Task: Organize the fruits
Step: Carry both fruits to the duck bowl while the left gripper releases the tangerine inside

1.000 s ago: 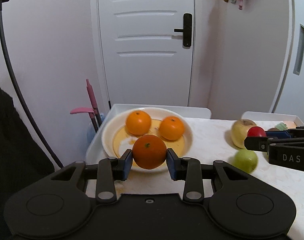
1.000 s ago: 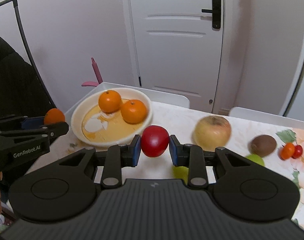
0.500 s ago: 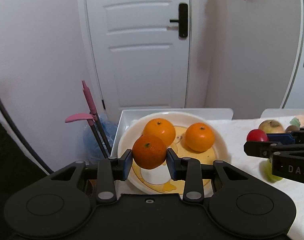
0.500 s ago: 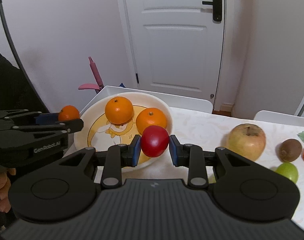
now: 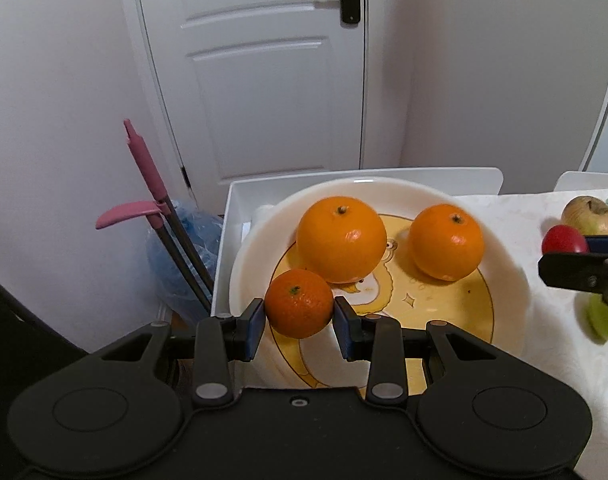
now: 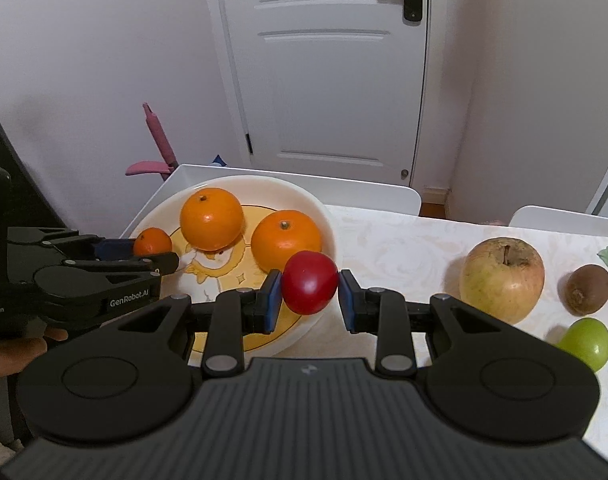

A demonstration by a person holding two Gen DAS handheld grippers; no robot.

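Note:
My left gripper (image 5: 299, 322) is shut on a small orange (image 5: 299, 303) and holds it over the left rim of a white bowl (image 5: 511, 276) with a yellow picture inside. Two larger oranges (image 5: 341, 239) (image 5: 446, 242) lie in the bowl. My right gripper (image 6: 309, 300) is shut on a red fruit (image 6: 309, 282) above the bowl's right rim (image 6: 327, 216). The left gripper shows in the right wrist view (image 6: 144, 254), still holding the small orange (image 6: 152, 241).
A yellowish apple (image 6: 502, 278), a kiwi (image 6: 588, 289) and a green fruit (image 6: 585, 342) lie on the table to the right. White chair backs (image 6: 367, 192) stand behind the table. A pink-handled tool (image 5: 144, 168) leans at the left by the wall.
Both grippers have moved forward and over the bowl with their fruit held. The bowl and its oranges look larger and closer in both views.

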